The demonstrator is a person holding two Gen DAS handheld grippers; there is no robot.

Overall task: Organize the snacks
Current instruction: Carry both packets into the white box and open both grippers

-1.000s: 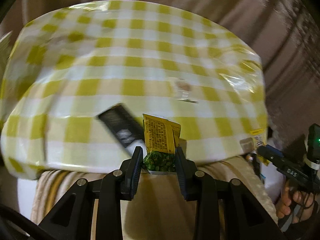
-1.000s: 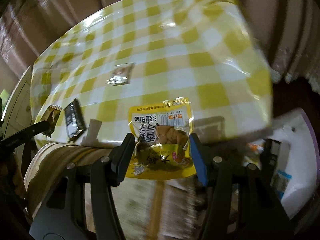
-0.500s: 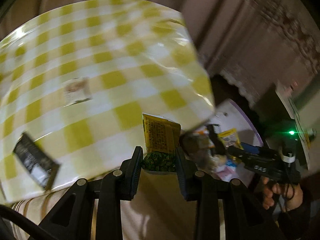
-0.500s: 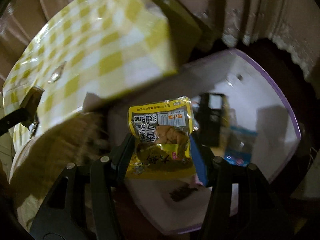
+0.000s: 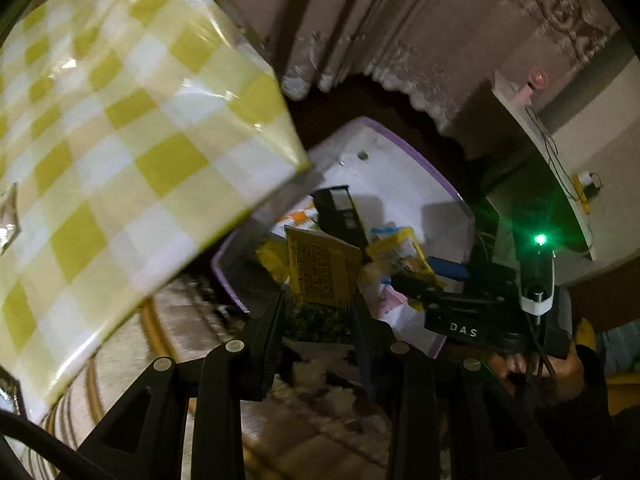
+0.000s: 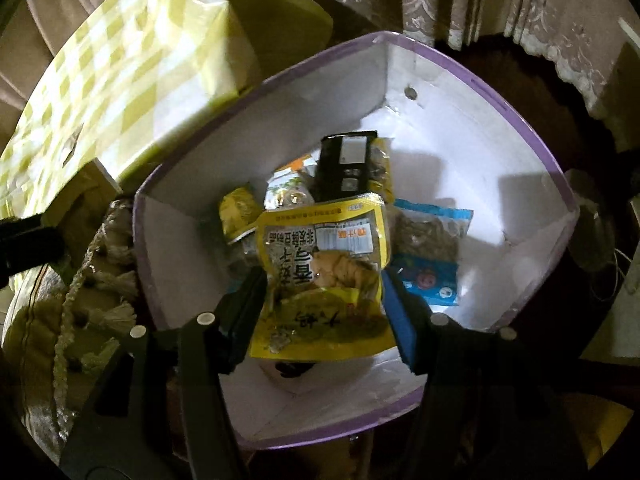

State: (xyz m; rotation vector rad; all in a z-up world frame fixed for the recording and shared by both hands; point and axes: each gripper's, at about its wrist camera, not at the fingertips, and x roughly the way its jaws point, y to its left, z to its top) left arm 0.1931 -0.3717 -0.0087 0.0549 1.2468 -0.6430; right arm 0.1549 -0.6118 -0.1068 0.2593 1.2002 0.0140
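Note:
My left gripper (image 5: 318,300) is shut on a small yellow packet of green peas (image 5: 320,268), just short of the purple-rimmed white box (image 5: 400,152) on the floor. The right gripper (image 6: 322,292) hangs above the open box (image 6: 460,140) with a bigger yellow snack packet (image 6: 324,256) between its pads. Its jaws are opening, and the packet, slightly tilted, still touches both pads. In the box lie a black packet (image 6: 346,160), a blue packet (image 6: 428,248) and a small yellow packet (image 6: 238,212).
The table with the yellow checked cloth (image 5: 120,140) overhangs the box on its left side. A clear packet (image 6: 74,144) lies on the cloth. Lace-edged curtains (image 5: 420,92) hang behind the box. A tasselled fabric edge (image 6: 108,280) lies left of the box.
Both grippers swung off the table to the right and down over the floor box, each still carrying its packet. The right packet now sits a little tilted between slightly wider jaws.

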